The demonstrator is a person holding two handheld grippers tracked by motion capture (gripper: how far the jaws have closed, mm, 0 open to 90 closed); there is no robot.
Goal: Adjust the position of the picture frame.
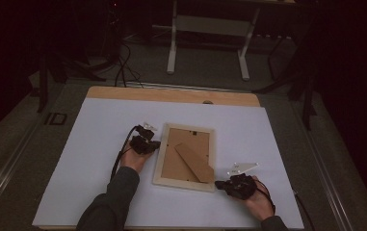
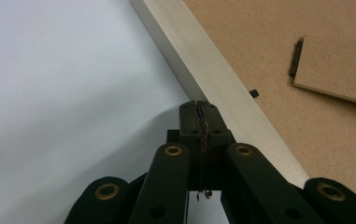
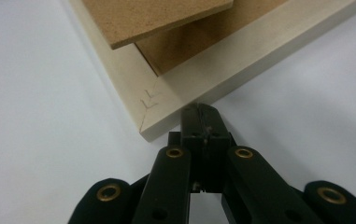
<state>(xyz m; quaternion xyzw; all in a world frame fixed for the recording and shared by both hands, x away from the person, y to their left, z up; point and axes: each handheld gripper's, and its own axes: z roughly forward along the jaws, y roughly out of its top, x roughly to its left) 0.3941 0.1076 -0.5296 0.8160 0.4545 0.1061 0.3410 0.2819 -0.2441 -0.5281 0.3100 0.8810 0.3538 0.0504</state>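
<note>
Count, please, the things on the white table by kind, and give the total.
Picture frame, lying face down: 1
Brown stand flap on its back: 1
Grippers, left and right, both shut: 2
Total: 4

Wooden table [image 1: 123, 92]; white sheet [image 1: 89, 159] on it; picture frame [image 1: 160, 163] face-down on sheet.

Dim room, grey floor [image 1: 210, 72], white-legged stand [image 1: 209, 29] behind the table [image 1: 171, 94], perhaps a desk.
</note>
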